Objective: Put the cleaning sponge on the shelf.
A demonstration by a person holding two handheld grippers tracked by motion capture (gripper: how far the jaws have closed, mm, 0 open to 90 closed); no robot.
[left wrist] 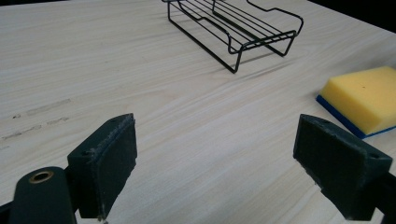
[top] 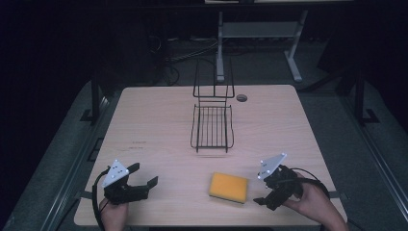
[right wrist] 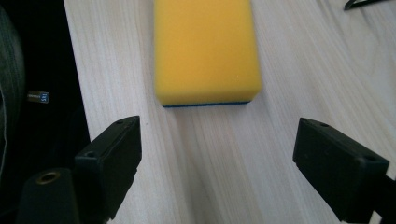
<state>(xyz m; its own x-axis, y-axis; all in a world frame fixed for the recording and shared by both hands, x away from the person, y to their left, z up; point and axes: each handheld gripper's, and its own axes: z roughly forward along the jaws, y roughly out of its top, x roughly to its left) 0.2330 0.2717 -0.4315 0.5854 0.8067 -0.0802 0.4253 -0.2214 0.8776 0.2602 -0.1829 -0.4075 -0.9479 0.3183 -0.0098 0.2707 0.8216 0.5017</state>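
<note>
High view, sponge: a yellow rectangular foam sponge with a blue scouring underside (top: 229, 187) lies flat on the pale wooden table (top: 154, 125), near the front edge, right of centre.
High view, rack: a black wire dish rack (top: 212, 126) stands mid-table, farther off than the sponge and well apart from it.
High view, right gripper: the black two-jaw right gripper (top: 265, 192) sits just beside the sponge's right end, jaws spread, nothing held.
High view, left gripper: the black two-jaw left gripper (top: 146, 179) rests at the near left, well apart from the sponge, jaws spread and empty.
Left gripper view: its jaws stand wide over bare wood; the sponge (left wrist: 363, 99) lies to the far right, the rack (left wrist: 238, 28) farther off.
Right gripper view: the jaws are wide apart and aimed at the sponge (right wrist: 206, 51), whose short end faces them, near but not touching; the blue layer shows as a thin strip at the bottom.
Handling, judged: light, soft and compressible, not fragile; the foam should give grip rather than slip.
Where to hold, judged: across the two long sides near the facing end, squeezing gently so it does not buckle.
</note>
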